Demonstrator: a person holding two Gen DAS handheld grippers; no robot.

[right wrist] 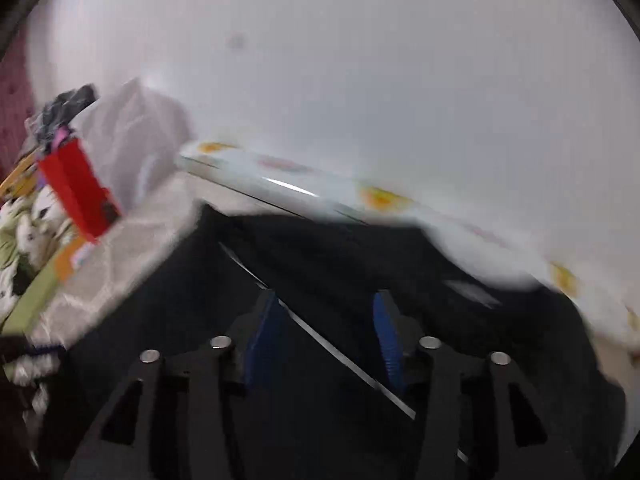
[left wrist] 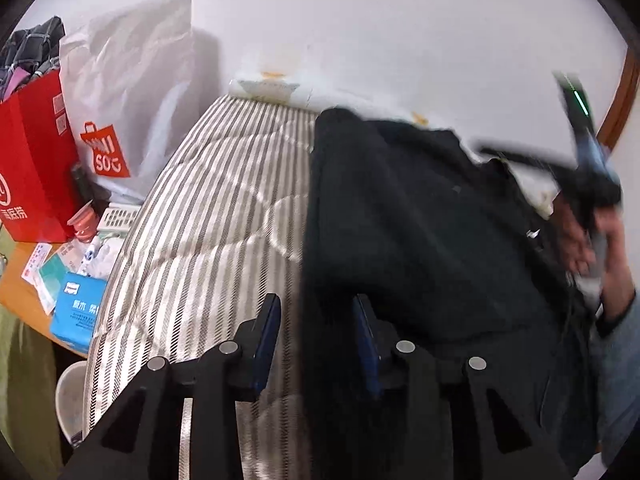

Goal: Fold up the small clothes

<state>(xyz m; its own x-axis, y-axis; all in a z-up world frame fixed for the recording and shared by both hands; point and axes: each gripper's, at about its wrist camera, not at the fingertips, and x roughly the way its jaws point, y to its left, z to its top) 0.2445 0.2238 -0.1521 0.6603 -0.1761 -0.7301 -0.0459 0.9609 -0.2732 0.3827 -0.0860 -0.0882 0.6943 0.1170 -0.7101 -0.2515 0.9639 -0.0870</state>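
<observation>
A black garment [left wrist: 420, 240] lies spread over the right half of a grey-and-white striped quilt [left wrist: 216, 220]. My left gripper [left wrist: 318, 312] is open, its blue pads astride the garment's left edge, low over it. In the left wrist view the right gripper [left wrist: 588, 176] is held in a hand at the garment's far right, blurred. In the right wrist view the right gripper [right wrist: 328, 312] is open just above the black garment [right wrist: 340, 248]; a thin pale line crosses between the fingers. This view is motion-blurred.
Left of the bed stands a red paper bag [left wrist: 32, 160] with clothes, a white MINISO bag [left wrist: 128, 92], a blue tissue pack [left wrist: 78, 312] and small clutter on an orange table. A white wall [left wrist: 360, 20] runs behind. A patterned pillow [right wrist: 380, 200] lies at the wall.
</observation>
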